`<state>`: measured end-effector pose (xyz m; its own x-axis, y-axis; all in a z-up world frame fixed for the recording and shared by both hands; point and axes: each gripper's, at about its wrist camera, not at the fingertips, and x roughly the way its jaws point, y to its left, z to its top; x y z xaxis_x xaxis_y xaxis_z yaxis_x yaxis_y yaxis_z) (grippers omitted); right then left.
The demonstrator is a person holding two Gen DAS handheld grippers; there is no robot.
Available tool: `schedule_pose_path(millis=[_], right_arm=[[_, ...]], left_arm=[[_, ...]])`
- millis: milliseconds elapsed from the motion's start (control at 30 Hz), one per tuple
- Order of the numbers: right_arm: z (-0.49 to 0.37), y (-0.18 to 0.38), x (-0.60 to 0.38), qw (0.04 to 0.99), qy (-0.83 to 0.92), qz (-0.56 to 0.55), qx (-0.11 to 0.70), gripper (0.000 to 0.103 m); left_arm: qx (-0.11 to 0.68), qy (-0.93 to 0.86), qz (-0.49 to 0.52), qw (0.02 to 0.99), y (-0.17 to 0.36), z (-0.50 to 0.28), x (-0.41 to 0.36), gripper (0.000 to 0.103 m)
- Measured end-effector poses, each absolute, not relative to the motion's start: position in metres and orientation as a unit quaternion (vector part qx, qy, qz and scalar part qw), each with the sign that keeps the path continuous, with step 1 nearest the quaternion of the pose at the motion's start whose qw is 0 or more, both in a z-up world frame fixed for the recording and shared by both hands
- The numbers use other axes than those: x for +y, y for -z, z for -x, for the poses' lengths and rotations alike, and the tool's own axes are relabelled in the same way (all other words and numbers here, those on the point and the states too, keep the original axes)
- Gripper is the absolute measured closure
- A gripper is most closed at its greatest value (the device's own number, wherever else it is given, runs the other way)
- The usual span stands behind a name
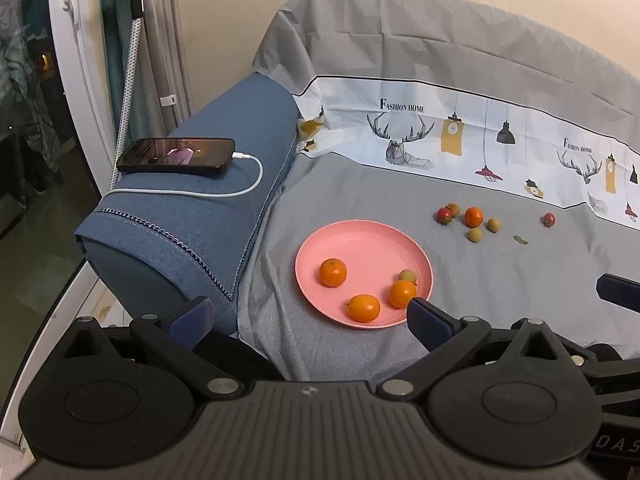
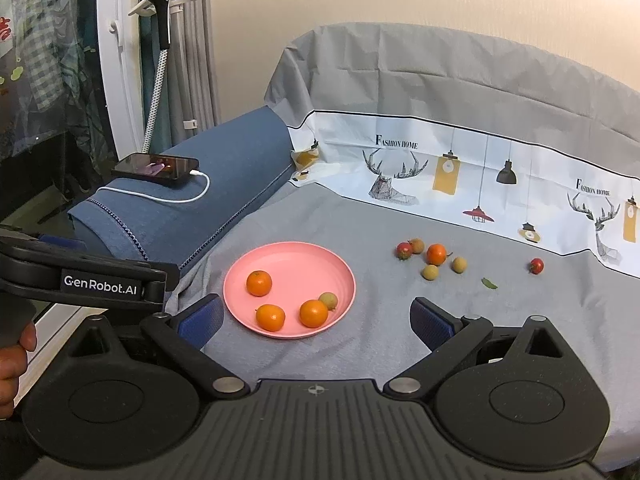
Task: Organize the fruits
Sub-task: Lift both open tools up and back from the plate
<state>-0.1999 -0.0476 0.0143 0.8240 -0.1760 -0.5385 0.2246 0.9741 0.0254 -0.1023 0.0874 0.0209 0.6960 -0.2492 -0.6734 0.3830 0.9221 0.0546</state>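
Observation:
A pink plate point(image 1: 360, 248) point(image 2: 292, 268) lies on the grey cloth and holds three oranges point(image 1: 333, 272) point(image 2: 259, 283) and one small yellow-green fruit point(image 1: 408, 276) point(image 2: 329, 300). Beyond it lie a loose orange point(image 1: 473, 216) point(image 2: 436, 254), a red fruit point(image 1: 444, 215) point(image 2: 404, 250), small yellow-green fruits point(image 1: 475, 235) point(image 2: 430, 272) and a lone red fruit point(image 1: 549, 219) point(image 2: 536, 265). My left gripper point(image 1: 308, 316) is open and empty just before the plate. My right gripper point(image 2: 316, 320) is open and empty, near the plate's front edge.
A blue sofa armrest point(image 1: 200, 208) point(image 2: 192, 204) at left carries a phone point(image 1: 176, 155) point(image 2: 156, 168) on a white charging cable. A printed cloth point(image 1: 460, 132) covers the backrest. A small green leaf point(image 1: 521, 239) point(image 2: 489, 283) lies on the cloth. A garment steamer point(image 2: 160, 20) stands behind.

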Motion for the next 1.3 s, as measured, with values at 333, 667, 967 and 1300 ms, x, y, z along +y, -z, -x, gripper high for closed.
schedule_pose_path(millis=[333,667,967,1300], right_arm=[[0.199,-0.013,-0.049,0.953,0.105,-0.047,0.282,0.004],[0.195,-0.011,-0.05,0.951,0.106,-0.051,0.288,0.004],[0.193,-0.009,-0.05,0.949,0.104,-0.054,0.292,0.004],[0.189,-0.002,-0.053,0.946,0.103,-0.062,0.3,0.004]], left_arm=[[0.352,0.175,-0.099,0.914,-0.02,0.101,0.086,0.0],[0.356,0.176,-0.1,0.912,-0.017,0.098,0.085,0.0],[0.36,0.177,-0.102,0.91,-0.013,0.096,0.084,0.0],[0.372,0.178,-0.105,0.905,-0.007,0.091,0.082,0.0]])
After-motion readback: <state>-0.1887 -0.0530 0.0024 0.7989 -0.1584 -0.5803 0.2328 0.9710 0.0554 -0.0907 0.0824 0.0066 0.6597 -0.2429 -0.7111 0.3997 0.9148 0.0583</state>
